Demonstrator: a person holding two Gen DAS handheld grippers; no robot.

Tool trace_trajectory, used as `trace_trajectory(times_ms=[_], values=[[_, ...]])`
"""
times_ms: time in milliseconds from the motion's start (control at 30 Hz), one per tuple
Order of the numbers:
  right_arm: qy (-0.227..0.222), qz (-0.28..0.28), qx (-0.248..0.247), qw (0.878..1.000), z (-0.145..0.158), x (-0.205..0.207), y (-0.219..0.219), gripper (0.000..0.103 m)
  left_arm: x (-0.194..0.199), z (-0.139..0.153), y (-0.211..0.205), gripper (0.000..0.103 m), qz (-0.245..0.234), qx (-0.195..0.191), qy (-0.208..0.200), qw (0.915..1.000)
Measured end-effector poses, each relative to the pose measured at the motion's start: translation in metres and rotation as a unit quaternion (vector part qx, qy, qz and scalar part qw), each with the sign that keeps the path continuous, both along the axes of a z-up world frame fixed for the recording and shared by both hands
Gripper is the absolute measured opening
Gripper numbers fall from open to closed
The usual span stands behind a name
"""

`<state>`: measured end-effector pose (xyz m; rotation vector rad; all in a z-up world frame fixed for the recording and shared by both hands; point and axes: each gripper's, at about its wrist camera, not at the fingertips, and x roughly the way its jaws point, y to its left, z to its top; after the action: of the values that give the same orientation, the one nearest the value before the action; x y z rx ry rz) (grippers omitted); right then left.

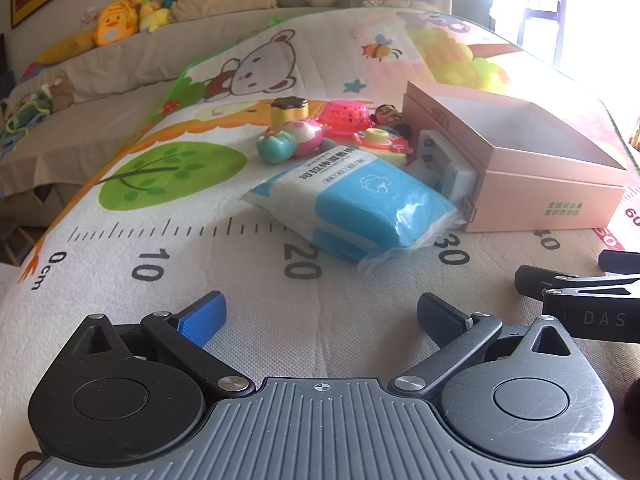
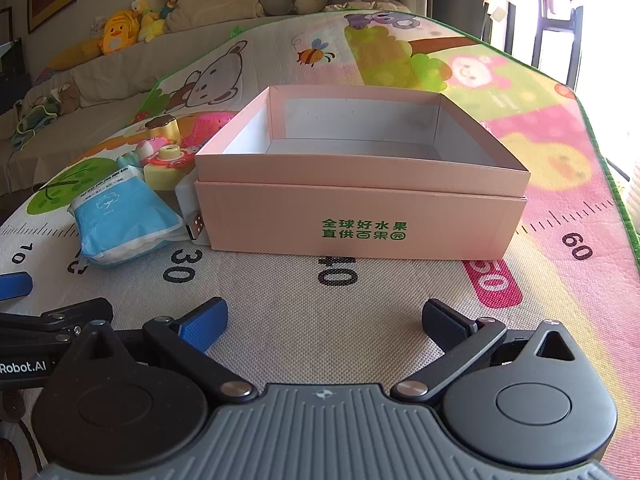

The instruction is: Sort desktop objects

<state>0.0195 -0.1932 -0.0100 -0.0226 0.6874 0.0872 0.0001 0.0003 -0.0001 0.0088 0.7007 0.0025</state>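
An open pink cardboard box point(image 2: 360, 216) with green print sits on the play mat; it also shows in the left wrist view point(image 1: 548, 196). Left of it lie a blue-and-white cotton pack point(image 1: 352, 204) point(image 2: 120, 216), a white battery charger point(image 1: 444, 168) leaning on the box, and small toys: a teal toy point(image 1: 276, 148), a pink basket point(image 1: 346, 114), a pudding toy point(image 1: 290, 110), a yellow camera toy point(image 1: 380, 142). My left gripper point(image 1: 320, 316) is open and empty, short of the pack. My right gripper point(image 2: 324, 320) is open and empty in front of the box.
The mat point(image 1: 248, 264) carries a printed ruler and cartoon animals. A sofa with plush toys point(image 1: 116, 24) and cushions runs behind it. A bright window is at the right point(image 2: 600, 20). The two grippers sit side by side, close together.
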Motion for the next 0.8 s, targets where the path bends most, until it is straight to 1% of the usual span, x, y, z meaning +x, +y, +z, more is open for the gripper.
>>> trace_trajectory(times_ms=[800], values=[[0.001, 0.0, 0.001, 1.0, 0.0007, -0.0005, -0.0003, 0.103, -0.0001, 0.0001, 0.0002, 0.103, 0.0, -0.001, -0.001, 1.0]])
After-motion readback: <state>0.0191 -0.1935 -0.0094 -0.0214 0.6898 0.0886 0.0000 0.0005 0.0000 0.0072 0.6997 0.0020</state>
